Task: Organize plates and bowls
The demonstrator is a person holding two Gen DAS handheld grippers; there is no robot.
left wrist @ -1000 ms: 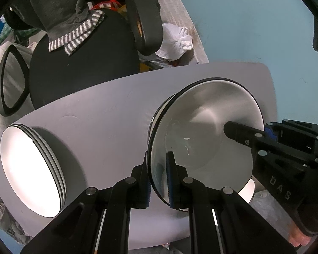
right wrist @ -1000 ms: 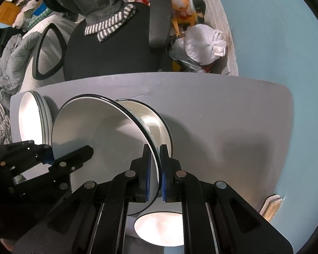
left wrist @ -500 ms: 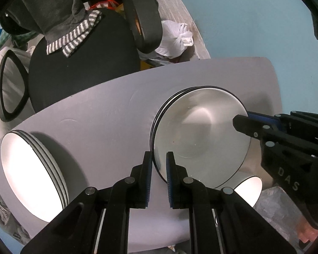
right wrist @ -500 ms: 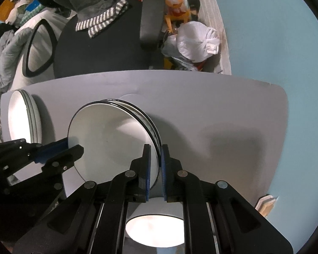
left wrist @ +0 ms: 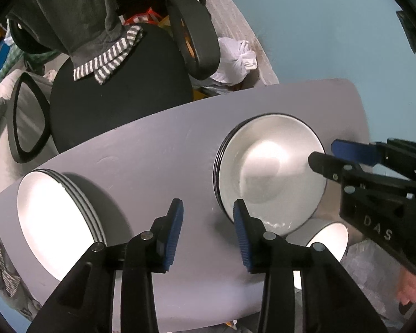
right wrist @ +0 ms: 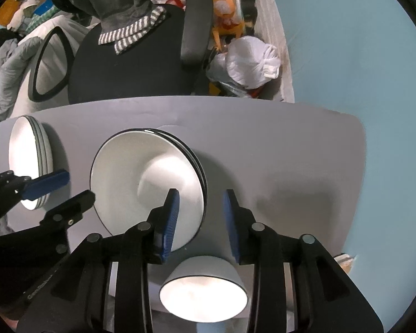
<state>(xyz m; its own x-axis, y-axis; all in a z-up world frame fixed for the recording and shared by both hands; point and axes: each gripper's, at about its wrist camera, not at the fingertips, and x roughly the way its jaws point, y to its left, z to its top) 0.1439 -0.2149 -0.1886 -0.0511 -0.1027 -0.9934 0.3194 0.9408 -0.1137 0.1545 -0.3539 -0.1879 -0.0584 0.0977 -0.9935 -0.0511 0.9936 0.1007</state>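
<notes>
The middle stack of plates [left wrist: 269, 172] is seen lying flat on the grey table [left wrist: 152, 149], with a second plate stack [left wrist: 52, 222] well apart at the table's edge and a bowl [right wrist: 205, 291] just beside the middle stack. The jaws of the left gripper [left wrist: 208, 222] and right gripper [right wrist: 199, 216] are opening, straddling opposite rims of the top plate without pressing

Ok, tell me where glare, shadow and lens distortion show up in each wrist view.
Left wrist view: the plate stack at left is blown out white, the middle plate stack shows a soft highlight, and the table edge bows from the fisheye. Right wrist view: the bowl interior glares, and a dark shadow lies on the table right of the plates.
</notes>
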